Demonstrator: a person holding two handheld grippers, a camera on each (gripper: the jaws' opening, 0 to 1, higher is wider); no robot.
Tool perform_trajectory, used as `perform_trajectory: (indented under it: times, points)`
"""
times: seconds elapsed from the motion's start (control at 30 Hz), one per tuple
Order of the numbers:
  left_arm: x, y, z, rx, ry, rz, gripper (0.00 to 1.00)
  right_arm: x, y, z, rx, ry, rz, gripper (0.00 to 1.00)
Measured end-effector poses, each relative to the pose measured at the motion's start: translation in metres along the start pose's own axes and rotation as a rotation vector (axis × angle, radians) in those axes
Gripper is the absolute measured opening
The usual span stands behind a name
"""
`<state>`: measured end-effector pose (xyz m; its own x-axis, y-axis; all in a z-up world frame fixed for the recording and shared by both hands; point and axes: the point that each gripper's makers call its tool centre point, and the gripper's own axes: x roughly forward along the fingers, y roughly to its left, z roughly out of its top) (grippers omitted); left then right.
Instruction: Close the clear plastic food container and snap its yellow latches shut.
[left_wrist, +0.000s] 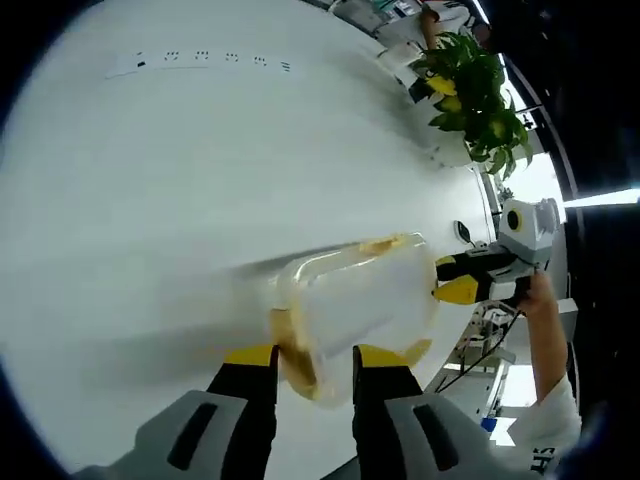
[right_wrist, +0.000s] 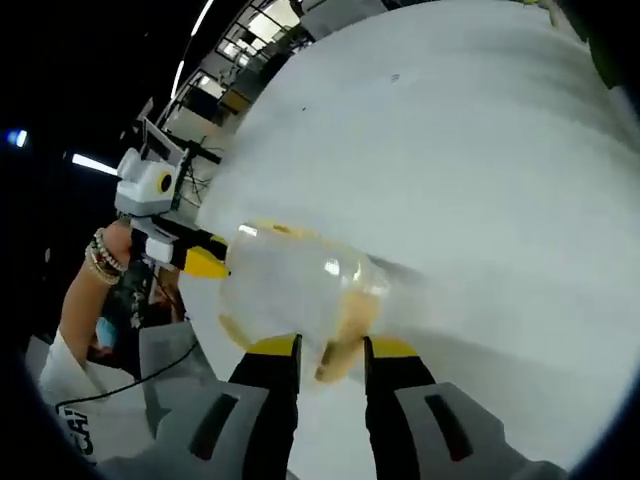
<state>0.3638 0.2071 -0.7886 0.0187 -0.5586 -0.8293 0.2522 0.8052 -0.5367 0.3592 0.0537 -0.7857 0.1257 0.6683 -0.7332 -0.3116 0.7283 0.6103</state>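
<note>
The clear plastic container (left_wrist: 365, 290) hangs just over the white table, blurred by motion, with its lid resting on top. My left gripper (left_wrist: 315, 358) is shut on its near end, where a yellow latch (left_wrist: 298, 365) sits between the jaws. The right gripper (left_wrist: 470, 282) comes in from the right and meets the container's far end. In the right gripper view the container (right_wrist: 290, 285) lies straight ahead. My right gripper (right_wrist: 330, 350) is shut on that end, with a yellow latch (right_wrist: 338, 365) between its jaws. The left gripper (right_wrist: 195, 258) touches the opposite end.
The white table (left_wrist: 200, 180) spreads wide behind the container and its edge runs close by (right_wrist: 215, 210). A potted green plant (left_wrist: 475, 90) stands at the far right of the table. A person's hand (left_wrist: 545, 300) and a braceleted wrist (right_wrist: 100, 258) hold the grippers.
</note>
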Motion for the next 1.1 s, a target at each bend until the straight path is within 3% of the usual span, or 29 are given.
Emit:
perform_trajectory:
  times: [0.67, 0.7, 1.1]
  points:
    - [0.002, 0.001, -0.001, -0.01, 0.009, 0.012, 0.18, 0.004, 0.002, -0.001, -0.024, 0.03, -0.002, 0.18]
    - [0.002, 0.001, 0.0, -0.018, 0.011, 0.008, 0.18, 0.005, 0.0, 0.006, -0.005, 0.004, -0.011, 0.18]
    - [0.001, 0.001, -0.001, -0.026, 0.002, 0.008, 0.18, 0.005, 0.003, 0.008, -0.021, 0.056, -0.027, 0.21]
